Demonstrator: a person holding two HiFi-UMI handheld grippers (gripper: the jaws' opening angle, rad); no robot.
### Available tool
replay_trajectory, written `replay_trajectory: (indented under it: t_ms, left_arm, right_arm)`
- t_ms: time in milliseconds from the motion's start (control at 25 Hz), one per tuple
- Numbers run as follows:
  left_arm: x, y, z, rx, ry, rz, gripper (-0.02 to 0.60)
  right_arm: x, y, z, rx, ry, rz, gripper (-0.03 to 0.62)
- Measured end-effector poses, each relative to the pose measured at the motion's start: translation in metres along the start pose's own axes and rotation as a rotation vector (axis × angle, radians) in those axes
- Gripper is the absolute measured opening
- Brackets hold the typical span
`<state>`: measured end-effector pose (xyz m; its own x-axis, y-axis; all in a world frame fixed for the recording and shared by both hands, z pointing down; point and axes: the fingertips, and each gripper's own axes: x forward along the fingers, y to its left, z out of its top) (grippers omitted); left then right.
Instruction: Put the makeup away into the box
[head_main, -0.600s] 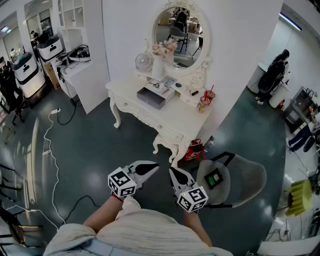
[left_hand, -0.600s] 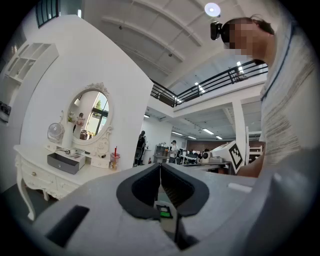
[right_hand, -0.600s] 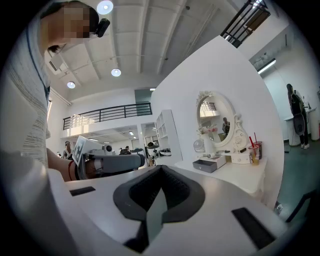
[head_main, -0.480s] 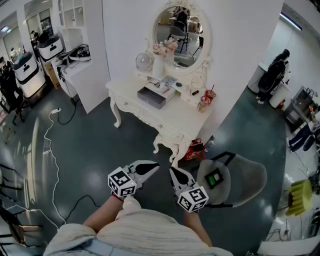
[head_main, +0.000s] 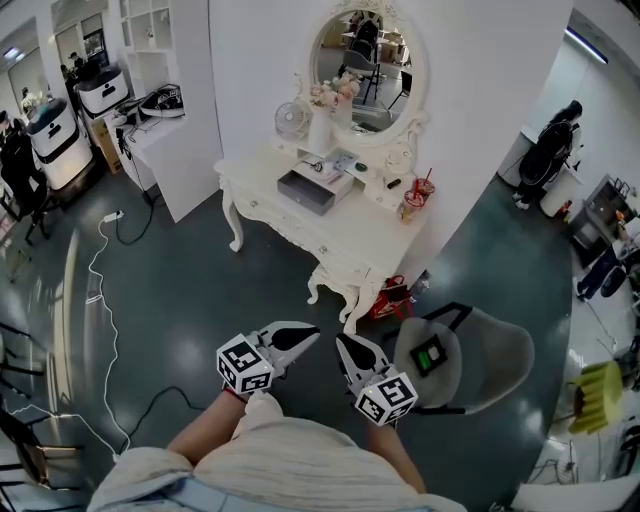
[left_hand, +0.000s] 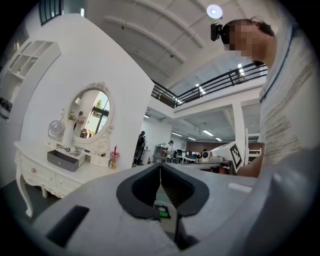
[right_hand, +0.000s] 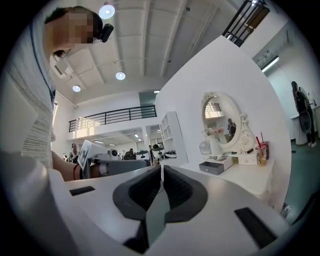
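A grey open box (head_main: 312, 190) sits on the white dressing table (head_main: 335, 240), far ahead of me across the dark floor. Small makeup items lie beside it, among them a dark one (head_main: 392, 183) near the mirror's base. My left gripper (head_main: 312, 332) and right gripper (head_main: 343, 343) are held close to my body, well short of the table, tips pointing toward each other. Both are shut with nothing between the pads. The left gripper view shows its closed jaws and the box (left_hand: 66, 158) on the table at the left. The right gripper view shows closed jaws and the box (right_hand: 216, 165) at the right.
A grey round-backed chair (head_main: 470, 360) stands just right of my right gripper. A red bag (head_main: 392, 297) sits under the table's right end. An oval mirror (head_main: 365, 60), a small fan (head_main: 291, 120), a flower vase (head_main: 322, 125) and a cup with straws (head_main: 410, 205) occupy the tabletop. A white cable (head_main: 100, 290) trails on the floor at the left.
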<state>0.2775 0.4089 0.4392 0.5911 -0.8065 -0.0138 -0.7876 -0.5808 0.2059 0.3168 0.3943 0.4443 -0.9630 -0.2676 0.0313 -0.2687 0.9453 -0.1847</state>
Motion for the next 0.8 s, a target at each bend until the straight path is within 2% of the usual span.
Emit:
replay_trajectory:
  t_ms: [320, 520, 800]
  left_arm:
    - [-0.011, 0.021, -0.003, -0.016, -0.003, 0.023, 0.015]
    - [-0.023, 0.057, 0.007, -0.028, -0.018, 0.043, 0.017]
    - [-0.024, 0.119, 0.025, -0.005, -0.004, 0.009, 0.017]
  right_arm:
    - [0.021, -0.001, -0.009, 0.046, 0.025, 0.012, 0.011]
    - [0.055, -0.001, -0.006, 0.058, 0.019, 0.011, 0.011]
    - [0.121, -0.019, 0.004, 0.064, 0.01, -0.012, 0.011]
